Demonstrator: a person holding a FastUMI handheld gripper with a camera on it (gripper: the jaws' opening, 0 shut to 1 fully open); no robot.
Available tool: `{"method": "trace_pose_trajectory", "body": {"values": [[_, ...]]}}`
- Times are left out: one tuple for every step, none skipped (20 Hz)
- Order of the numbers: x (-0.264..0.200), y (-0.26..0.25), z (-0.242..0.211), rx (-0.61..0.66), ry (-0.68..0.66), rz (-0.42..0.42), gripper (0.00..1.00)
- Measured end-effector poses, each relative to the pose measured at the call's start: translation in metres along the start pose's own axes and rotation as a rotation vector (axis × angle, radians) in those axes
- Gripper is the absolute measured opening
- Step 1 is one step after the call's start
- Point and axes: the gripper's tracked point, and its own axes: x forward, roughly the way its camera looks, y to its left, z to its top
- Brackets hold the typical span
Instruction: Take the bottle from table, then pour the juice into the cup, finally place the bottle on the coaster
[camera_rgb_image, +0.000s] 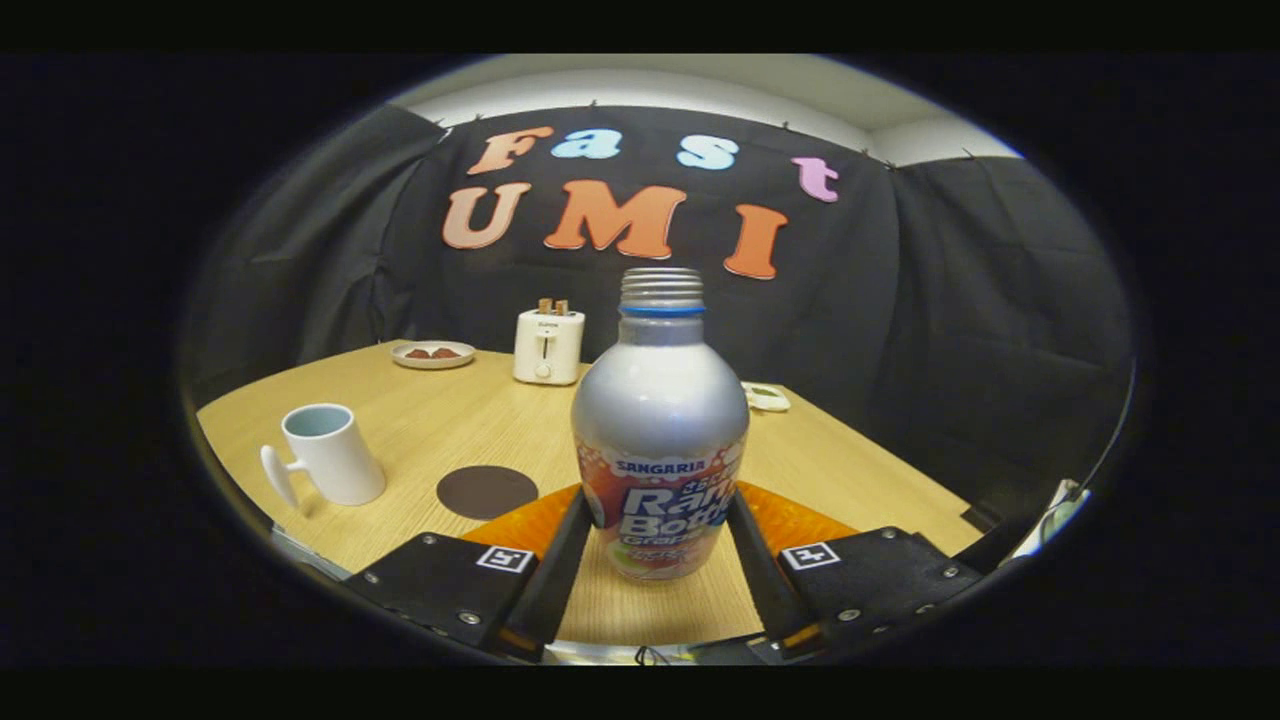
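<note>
Jaws: gripper (660, 535) clamped on bottle (660, 430), upright, uncapped.
Cup (325, 453): left, beside coaster (487, 491).
Table (850, 470): wood.

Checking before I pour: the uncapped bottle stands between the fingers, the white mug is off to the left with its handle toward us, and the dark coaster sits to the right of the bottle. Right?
Not quite. In the gripper view the dark coaster lies to the left of the bottle, between it and the white mug. The rest holds: the uncapped bottle stands between the gripper's fingers.
</note>
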Motion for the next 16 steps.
{"method": "trace_pose_trajectory", "body": {"values": [[-0.003, 0.006, 0.007, -0.036, -0.011, 0.001, 0.75], [-0.006, 0.011, 0.013, -0.068, -0.020, 0.003, 0.75], [-0.008, 0.018, 0.019, -0.095, -0.028, 0.006, 0.75], [-0.009, 0.025, 0.023, -0.123, -0.033, 0.010, 0.75], [-0.010, 0.031, 0.026, -0.155, -0.035, 0.011, 0.75], [-0.010, 0.037, 0.030, -0.195, -0.041, 0.009, 0.75], [-0.010, 0.043, 0.033, -0.236, -0.048, 0.004, 0.75], [-0.012, 0.046, 0.036, -0.275, -0.052, 0.000, 0.75], [-0.012, 0.053, 0.039, -0.311, -0.056, 0.001, 0.75], [-0.011, 0.062, 0.042, -0.346, -0.059, 0.000, 0.75], [-0.009, 0.068, 0.044, -0.377, -0.062, 0.000, 0.75], [-0.008, 0.072, 0.046, -0.408, -0.063, -0.002, 0.75], [-0.007, 0.078, 0.047, -0.442, -0.065, -0.003, 0.75], [-0.006, 0.082, 0.049, -0.479, -0.072, -0.007, 0.75], [-0.006, 0.086, 0.053, -0.521, -0.082, -0.015, 0.75], [-0.007, 0.090, 0.057, -0.566, -0.094, -0.026, 0.75]]}}
